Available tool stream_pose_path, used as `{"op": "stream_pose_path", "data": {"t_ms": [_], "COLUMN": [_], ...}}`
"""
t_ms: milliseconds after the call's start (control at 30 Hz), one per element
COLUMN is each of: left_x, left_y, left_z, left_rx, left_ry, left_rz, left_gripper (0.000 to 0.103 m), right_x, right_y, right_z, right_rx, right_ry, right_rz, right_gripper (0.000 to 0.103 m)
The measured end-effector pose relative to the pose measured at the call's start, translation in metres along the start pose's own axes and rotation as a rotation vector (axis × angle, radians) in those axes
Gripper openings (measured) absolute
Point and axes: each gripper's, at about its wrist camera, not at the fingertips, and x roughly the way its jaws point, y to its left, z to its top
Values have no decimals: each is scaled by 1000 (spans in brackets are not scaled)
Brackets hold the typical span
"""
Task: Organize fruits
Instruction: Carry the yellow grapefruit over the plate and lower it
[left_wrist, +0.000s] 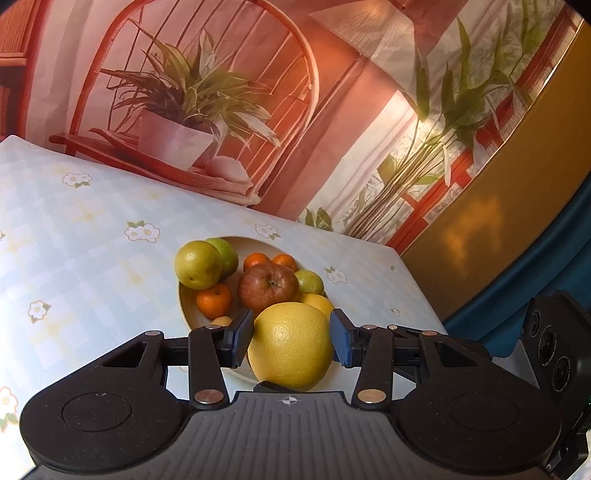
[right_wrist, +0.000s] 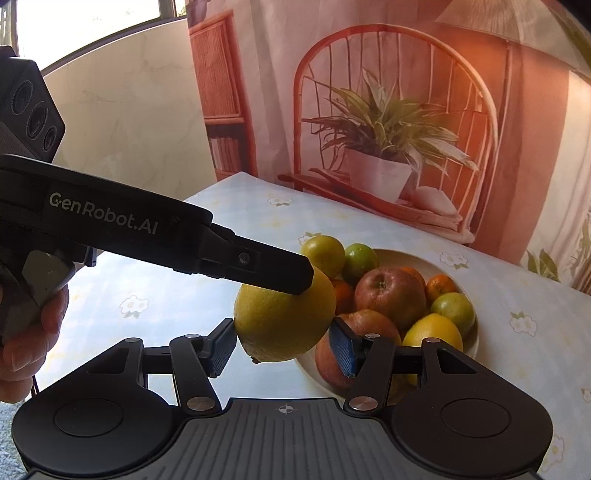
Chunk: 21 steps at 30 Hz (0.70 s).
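My left gripper (left_wrist: 291, 341) is shut on a large yellow grapefruit (left_wrist: 291, 345), its blue pads pressed on both sides, held at the near rim of a cream bowl (left_wrist: 186, 312). The bowl holds a red apple (left_wrist: 267, 286), green fruits (left_wrist: 197, 264), small mandarins (left_wrist: 214, 299) and a lemon (left_wrist: 317, 302). In the right wrist view the left gripper's finger (right_wrist: 273, 267) lies across the grapefruit (right_wrist: 284, 321). My right gripper (right_wrist: 284, 347) is open just under the grapefruit, its pads apart from it, beside the bowl (right_wrist: 471, 343).
The bowl stands on a table with a pale checked floral cloth (left_wrist: 92, 240). A printed backdrop of a chair and a potted plant (left_wrist: 192, 110) hangs behind. The table's right edge (left_wrist: 417, 284) is close to the bowl.
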Motion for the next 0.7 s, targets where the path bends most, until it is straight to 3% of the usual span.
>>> {"op": "stream_pose_path", "data": {"t_ms": [367, 700], "left_x": [37, 57], "left_y": [37, 47], "left_z": [22, 26], "left_rx": [-89, -111], "left_ry": [28, 47], "left_rz": [-15, -1], "left_gripper": [47, 47], "right_x": [54, 68], "right_y": [-11, -13], "right_z": [22, 19], "right_rx": [-67, -80], "right_ry": [91, 119], "right_rz": [-28, -55], "right_gripper": [51, 52]}}
